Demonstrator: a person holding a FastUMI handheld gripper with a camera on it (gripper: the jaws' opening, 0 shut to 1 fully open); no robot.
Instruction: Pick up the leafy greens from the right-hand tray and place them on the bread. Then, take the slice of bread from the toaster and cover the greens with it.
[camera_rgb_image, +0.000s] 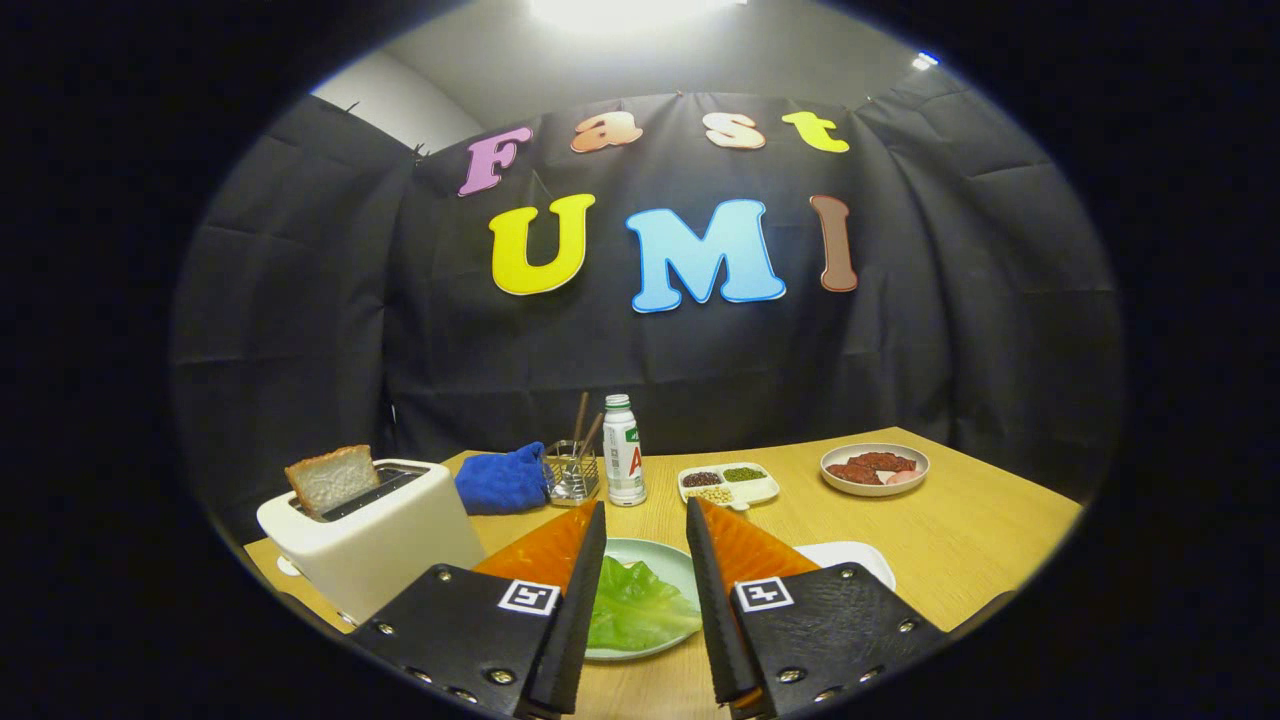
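Note:
A pale green plate (655, 558) lies on the wooden table between my two fingers. Leafy greens (635, 605) rest on it; I cannot tell whether bread lies under them. My gripper (646, 503) hangs above the plate, open, its fingers touching nothing. To the left stands a white toaster (375, 540) with a slice of bread (332, 478) sticking up out of its slot. A white tray (850, 556) peeks out from behind the right finger, most of it hidden.
Beyond the fingers stand a white bottle (623, 464), a glass holder with sticks (572, 470) and a blue cloth (502, 480). Farther right are a divided dish of beans (728, 484) and a plate of meat (874, 467). The table edge (1020, 575) runs along the right.

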